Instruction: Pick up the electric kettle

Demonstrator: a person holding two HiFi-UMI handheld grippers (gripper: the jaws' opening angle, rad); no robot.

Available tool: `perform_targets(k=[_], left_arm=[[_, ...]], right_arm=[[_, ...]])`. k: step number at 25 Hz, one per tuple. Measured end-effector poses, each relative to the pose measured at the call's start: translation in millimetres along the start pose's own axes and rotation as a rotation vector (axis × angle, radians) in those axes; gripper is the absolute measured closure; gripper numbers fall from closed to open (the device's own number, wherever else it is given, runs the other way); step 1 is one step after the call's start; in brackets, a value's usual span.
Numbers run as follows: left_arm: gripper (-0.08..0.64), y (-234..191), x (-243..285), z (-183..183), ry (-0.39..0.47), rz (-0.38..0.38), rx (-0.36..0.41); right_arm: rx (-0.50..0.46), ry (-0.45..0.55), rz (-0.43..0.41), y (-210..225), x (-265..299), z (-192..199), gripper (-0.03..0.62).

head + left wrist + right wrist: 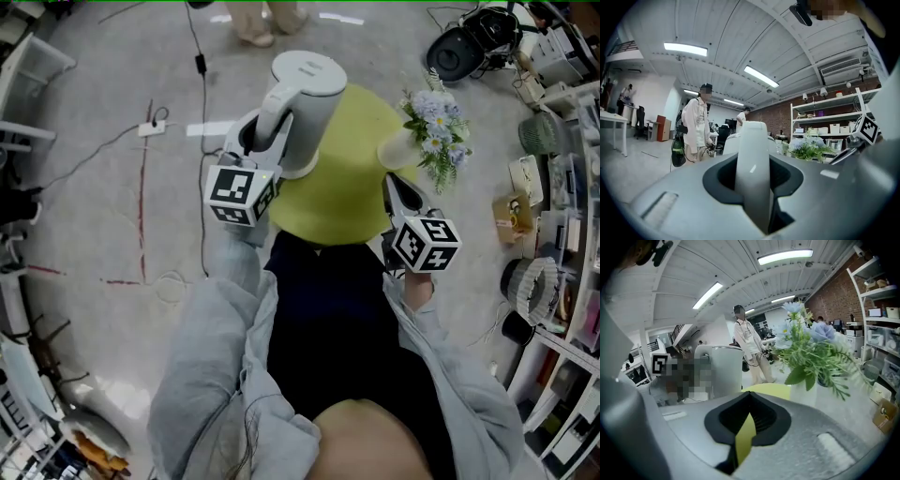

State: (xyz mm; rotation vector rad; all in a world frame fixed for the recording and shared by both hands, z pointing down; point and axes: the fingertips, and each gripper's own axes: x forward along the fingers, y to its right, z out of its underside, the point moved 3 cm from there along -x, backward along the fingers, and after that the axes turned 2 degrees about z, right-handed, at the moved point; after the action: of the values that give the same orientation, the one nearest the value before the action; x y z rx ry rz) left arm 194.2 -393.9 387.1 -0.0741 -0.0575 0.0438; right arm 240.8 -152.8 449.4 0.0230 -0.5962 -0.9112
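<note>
At the left edge of the round yellow-green table (352, 202) stands the white kettle (305, 98), lid up, handle turned toward the person. Cannot tell from any view whether its base rests on the table.

Left gripper (253, 136): jaws pressed against the handle (753, 168) from both sides. The handle fills the gap and runs upright between them.

Right gripper (392, 192): over the table's right side, apart from the kettle and just beside the flower vase (401, 150). Its own view shows the jaw tips meeting, nothing gripped, with only a sliver of yellow tabletop visible below them.

Flowers (813, 350) are blue and white with green fronds. Shelves (567, 197) line the right side. A cable (199, 70) trails over the grey floor (94, 187).
</note>
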Motion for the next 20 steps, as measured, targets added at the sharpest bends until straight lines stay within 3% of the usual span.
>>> perform_targets(k=[7,20], left_arm=[[0.425,-29,-58,-7,0.020,-0.150,0.025],[0.425,-66,-217,21,-0.001,-0.602,-0.010]], right_arm=[[-0.059,-0.013,-0.130,-30,34,-7,0.591],[-0.206,-0.063,-0.411,-112,94,-8,0.591]])
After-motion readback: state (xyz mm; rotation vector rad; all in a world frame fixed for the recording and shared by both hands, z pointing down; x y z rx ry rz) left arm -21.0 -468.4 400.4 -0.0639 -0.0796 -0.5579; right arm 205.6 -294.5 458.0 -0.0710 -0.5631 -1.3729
